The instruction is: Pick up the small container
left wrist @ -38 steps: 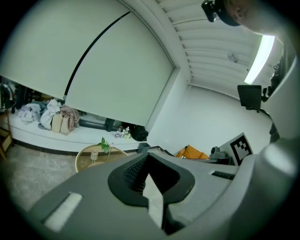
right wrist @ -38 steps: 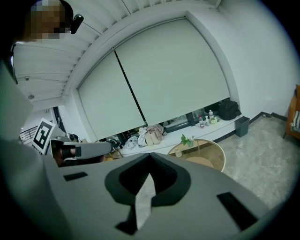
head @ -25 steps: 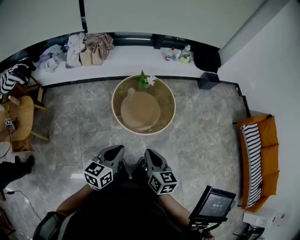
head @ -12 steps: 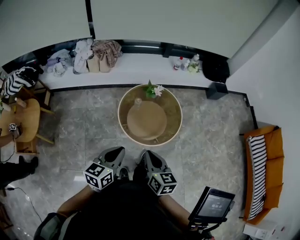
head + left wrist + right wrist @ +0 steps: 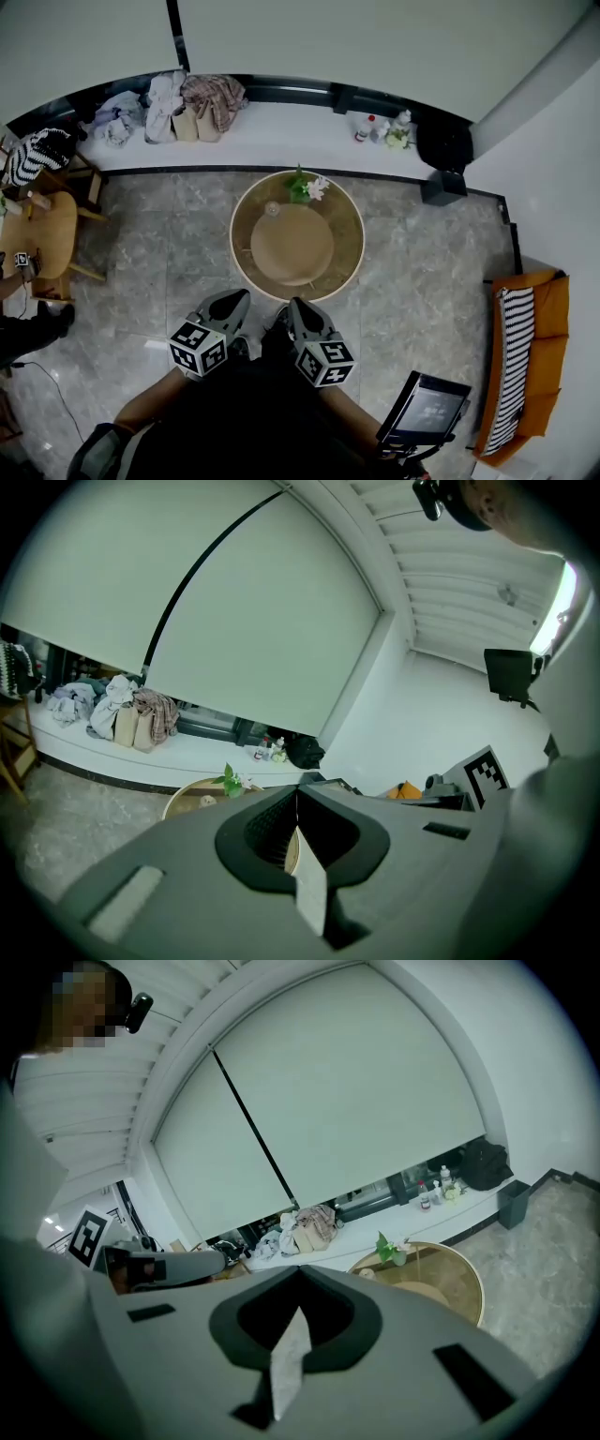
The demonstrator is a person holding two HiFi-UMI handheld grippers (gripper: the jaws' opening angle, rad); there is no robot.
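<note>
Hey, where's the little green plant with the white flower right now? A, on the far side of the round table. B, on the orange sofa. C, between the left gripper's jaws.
A: the head view shows the plant standing on the round table, at its edge nearest the wall.

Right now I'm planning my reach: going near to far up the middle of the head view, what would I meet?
round table → tan disc → small container → flower plant → white ledge
</note>
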